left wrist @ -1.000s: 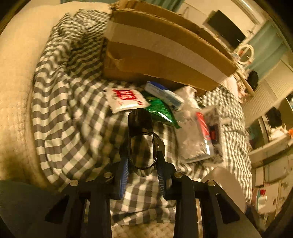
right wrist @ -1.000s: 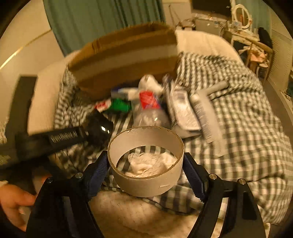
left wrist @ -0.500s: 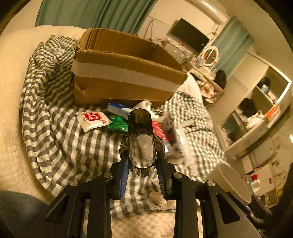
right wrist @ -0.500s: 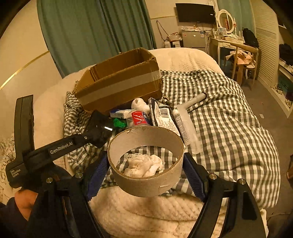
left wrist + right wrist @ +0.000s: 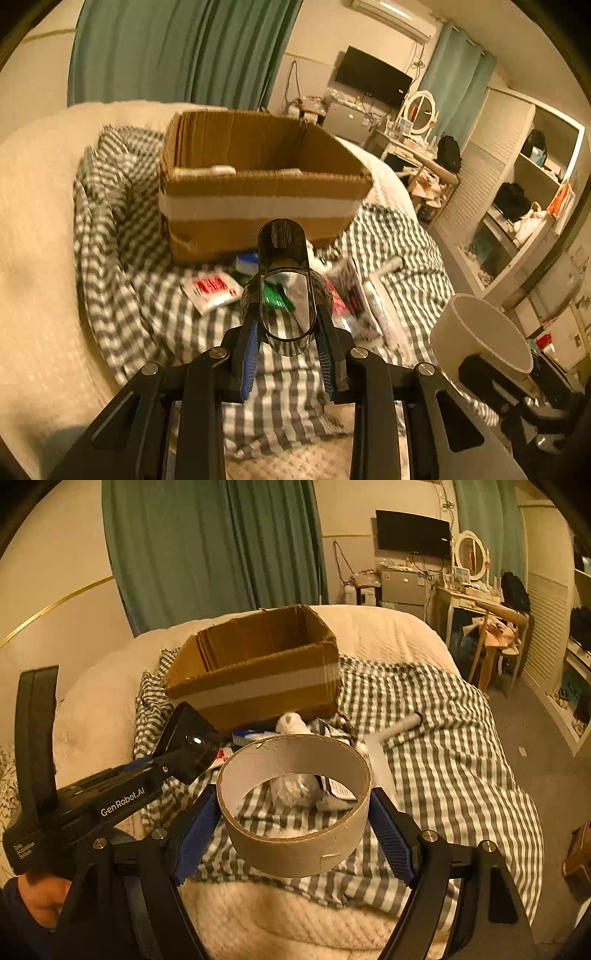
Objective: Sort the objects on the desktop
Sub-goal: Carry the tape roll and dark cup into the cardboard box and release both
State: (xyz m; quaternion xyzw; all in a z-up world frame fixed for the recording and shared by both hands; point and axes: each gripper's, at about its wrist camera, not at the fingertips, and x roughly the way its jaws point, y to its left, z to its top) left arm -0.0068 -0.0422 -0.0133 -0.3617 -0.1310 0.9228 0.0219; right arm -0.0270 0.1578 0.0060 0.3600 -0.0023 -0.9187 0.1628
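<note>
My left gripper (image 5: 286, 354) is shut on a dark, glossy, translucent plastic piece (image 5: 284, 288) held above the checked cloth (image 5: 122, 266). An open cardboard box (image 5: 258, 184) stands beyond it on the bed. My right gripper (image 5: 293, 829) is shut on a cardboard tape ring (image 5: 295, 805), lifted over the cloth. The left gripper with its dark piece (image 5: 188, 746) shows at the left of the right wrist view; the ring (image 5: 480, 336) appears at the right of the left wrist view. Before the box lie a white and red sachet (image 5: 210, 290), a green packet (image 5: 275, 295) and a white tube (image 5: 380, 291).
The box (image 5: 258, 672) has its flaps open and a tape band on its near wall. A white tube (image 5: 380, 749) and a plastic bag (image 5: 291, 790) lie on the cloth. A dressing table (image 5: 476, 602) and shelves (image 5: 524, 206) stand at the right. A hand (image 5: 40, 901) holds the left tool.
Both grippers have risen and tilted up, each keeping its object. The box's open inside and the room behind now show; the pile of items sits lower and smaller in view.
</note>
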